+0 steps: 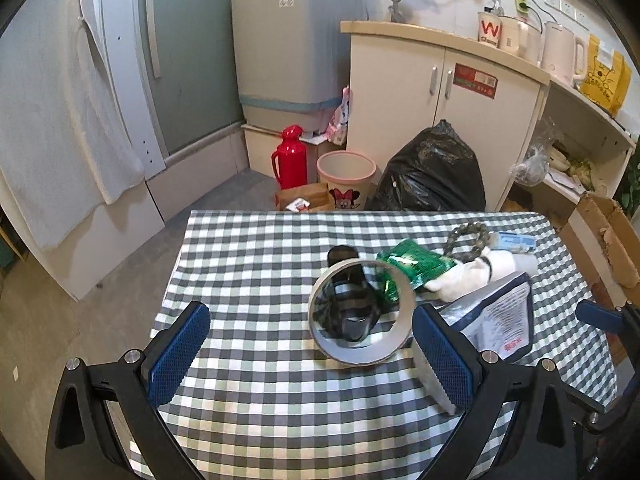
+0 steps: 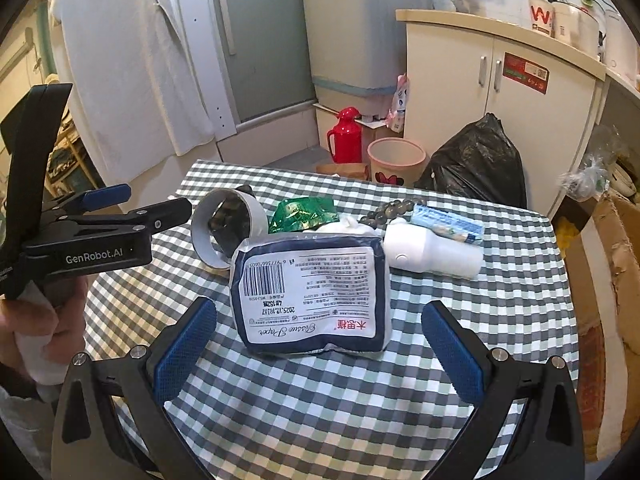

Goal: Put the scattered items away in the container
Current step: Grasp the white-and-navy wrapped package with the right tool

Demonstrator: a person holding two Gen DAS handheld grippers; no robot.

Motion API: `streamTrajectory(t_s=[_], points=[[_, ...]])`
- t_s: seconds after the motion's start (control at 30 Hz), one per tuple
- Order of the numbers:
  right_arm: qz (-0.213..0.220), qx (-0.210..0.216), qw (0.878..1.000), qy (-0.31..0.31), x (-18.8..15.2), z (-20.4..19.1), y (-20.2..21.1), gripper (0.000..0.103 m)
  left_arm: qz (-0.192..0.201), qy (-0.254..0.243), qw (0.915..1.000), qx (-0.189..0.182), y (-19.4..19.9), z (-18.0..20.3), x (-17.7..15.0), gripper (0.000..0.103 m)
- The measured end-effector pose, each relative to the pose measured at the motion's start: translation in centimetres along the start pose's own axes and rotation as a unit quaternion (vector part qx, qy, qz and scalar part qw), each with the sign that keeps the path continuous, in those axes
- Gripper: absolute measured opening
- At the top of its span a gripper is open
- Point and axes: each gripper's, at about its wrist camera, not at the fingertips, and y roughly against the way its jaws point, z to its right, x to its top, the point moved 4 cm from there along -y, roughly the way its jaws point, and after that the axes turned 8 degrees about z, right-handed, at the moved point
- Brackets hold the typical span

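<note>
Both claws gape wide and empty — the left claw (image 1: 310,354) before the tipped white container (image 1: 360,312), the right claw (image 2: 320,344) before the tissue pack (image 2: 312,300) — so nearly everything lies loose on the table (image 2: 500,300).

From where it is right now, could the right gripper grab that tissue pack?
Probably yes. The right gripper is open, and the tissue pack stands straight ahead between its fingers on the checked table, with nothing in between.
</note>
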Motion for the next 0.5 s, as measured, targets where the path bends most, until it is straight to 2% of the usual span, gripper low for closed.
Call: streamTrajectory(t_s=[0.1,0.23,0.33,0.5], points=[[-0.007,0.003,1.000,-0.001,-0.2,-0.2,-0.8,0.103,-0.021,0.018,0.9995,-0.016,-1.0,-0.2,-0.6,0.103],[-0.018,0.010,1.000,-0.007,-0.6,-0.5,-2.0,0.103,-0.022,0.005,0.9997,-0.010,-1.8,0.1,-0.9,0.103],[-0.023,0.008,1.000,0.001,-0.8,-1.1,-2.6,0.103,-0.030,0.010,0.9993,-0.021,-2.6,0.2,-1.1,0.103],[-0.029,0.001,1.000,0.009,-1.0,-1.3,-3.6,0.103,-0.035,0.005,0.9994,0.002,-3.6,-0.4,-1.1,0.103]])
